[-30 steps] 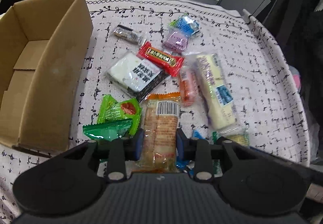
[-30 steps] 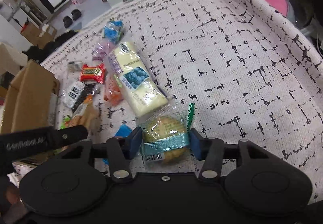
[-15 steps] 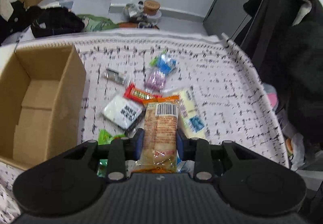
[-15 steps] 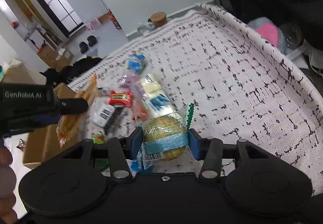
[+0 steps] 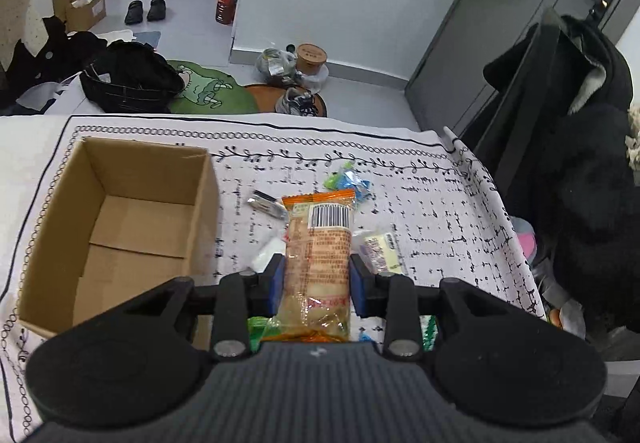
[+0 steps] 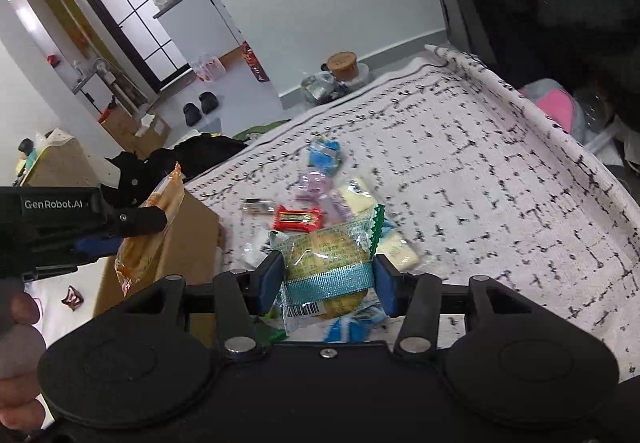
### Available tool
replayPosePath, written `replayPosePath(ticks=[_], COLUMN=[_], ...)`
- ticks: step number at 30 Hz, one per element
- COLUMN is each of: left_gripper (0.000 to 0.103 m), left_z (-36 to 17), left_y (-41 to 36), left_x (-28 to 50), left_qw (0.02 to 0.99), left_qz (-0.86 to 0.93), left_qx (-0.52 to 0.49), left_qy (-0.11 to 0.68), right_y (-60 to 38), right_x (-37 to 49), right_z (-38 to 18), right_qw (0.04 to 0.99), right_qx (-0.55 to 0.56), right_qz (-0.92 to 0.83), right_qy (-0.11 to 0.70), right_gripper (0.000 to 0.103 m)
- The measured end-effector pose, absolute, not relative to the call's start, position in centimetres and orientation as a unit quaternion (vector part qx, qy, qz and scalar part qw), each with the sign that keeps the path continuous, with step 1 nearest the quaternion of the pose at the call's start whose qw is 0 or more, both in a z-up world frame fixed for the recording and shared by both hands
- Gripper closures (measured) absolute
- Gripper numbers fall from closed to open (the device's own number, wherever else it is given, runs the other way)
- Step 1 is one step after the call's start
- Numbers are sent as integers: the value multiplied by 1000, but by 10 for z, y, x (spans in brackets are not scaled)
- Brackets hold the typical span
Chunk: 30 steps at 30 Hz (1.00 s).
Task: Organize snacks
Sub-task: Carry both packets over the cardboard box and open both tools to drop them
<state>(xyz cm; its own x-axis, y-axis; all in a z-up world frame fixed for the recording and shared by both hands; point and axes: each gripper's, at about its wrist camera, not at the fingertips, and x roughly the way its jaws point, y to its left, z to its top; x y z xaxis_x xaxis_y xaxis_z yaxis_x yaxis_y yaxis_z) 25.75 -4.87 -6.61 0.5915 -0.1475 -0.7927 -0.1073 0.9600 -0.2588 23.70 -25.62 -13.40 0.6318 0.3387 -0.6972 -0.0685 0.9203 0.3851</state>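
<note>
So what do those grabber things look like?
Each is matte black plastic. The left gripper has a ribbed dark grey top, two round bulges, silver pivot pins and blue pads. The right gripper looks alike but smooth. White "GenRobot.AI" lettering marks the left one's side.

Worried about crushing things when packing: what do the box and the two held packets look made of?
Box: plain brown corrugated cardboard, matte, with folded flaps on its floor. Orange packet: thin glossy plastic film, part clear, crinkled at the ends. Round-cake packet: clear shiny film with a teal band and a zigzag-cut green edge. Both look soft.
</note>
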Motion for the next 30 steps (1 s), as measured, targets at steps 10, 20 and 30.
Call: replayPosePath(ticks=[10, 20, 30], left_gripper=[71, 71, 71], left_z=[-54, -63, -80], left_y=[7, 68, 108], left_x=[242, 228, 216], left_qw=[889, 883, 873], left_qz=[4, 64, 114], left_qx=[-161, -215, -255], left_qy=[428, 411, 401], right_y=[-209, -162, -120], right_x=[235, 243, 248], right_z=[-119, -118, -118], right_qw=[890, 884, 880], right_qx=[160, 153, 148], right_qz=[147, 171, 188], right_qy=[401, 407, 410], right_gripper=[55, 55, 55])
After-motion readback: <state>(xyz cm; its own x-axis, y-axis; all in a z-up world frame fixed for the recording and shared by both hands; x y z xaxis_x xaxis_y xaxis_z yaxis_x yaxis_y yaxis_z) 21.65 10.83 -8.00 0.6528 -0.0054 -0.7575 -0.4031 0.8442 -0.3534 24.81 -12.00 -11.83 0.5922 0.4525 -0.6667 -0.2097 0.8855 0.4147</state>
